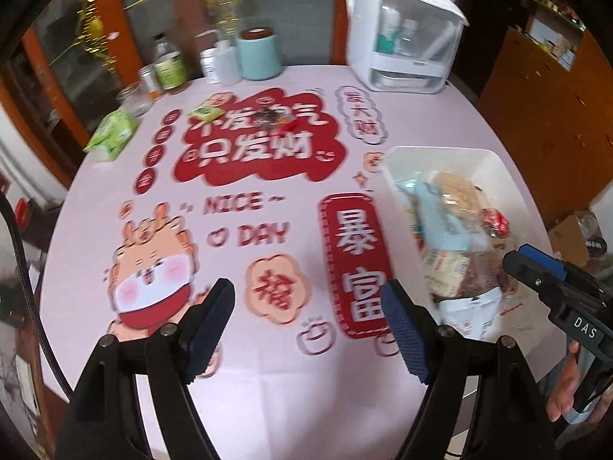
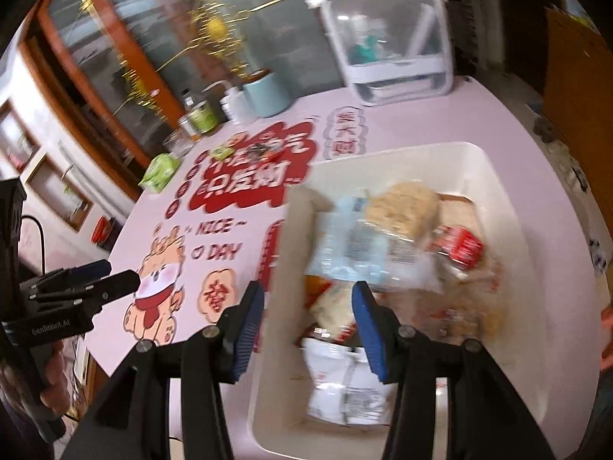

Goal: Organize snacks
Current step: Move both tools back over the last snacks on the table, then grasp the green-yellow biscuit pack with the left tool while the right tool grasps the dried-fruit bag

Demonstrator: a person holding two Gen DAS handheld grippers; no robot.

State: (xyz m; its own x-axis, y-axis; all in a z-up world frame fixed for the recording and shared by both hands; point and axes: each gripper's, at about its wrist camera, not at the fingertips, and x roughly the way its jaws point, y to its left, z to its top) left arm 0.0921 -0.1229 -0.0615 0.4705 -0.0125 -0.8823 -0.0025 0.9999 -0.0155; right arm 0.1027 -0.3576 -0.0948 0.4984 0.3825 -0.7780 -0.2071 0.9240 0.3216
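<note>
Nearest, the left gripper [image 1: 308,320] hangs spread over the pink tablecloth [image 1: 268,364], gripping nothing. At its two o'clock the right gripper [image 2: 308,322], also spread and unloaded, straddles the near-left wall of the white bin [image 2: 509,207], where the snack packets [image 2: 383,237] lie heaped. Farther, at twelve o'clock, a teal canister [image 1: 258,55] and bottles [image 1: 170,65]; at one o'clock, a white storage box [image 1: 402,34].

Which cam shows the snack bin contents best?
Right wrist: it looks almost straight down into the white bin, with blurred packets spread across its floor. Left wrist catches the white bin obliquely at its right edge, packets overlapping and partly behind the right gripper.
</note>
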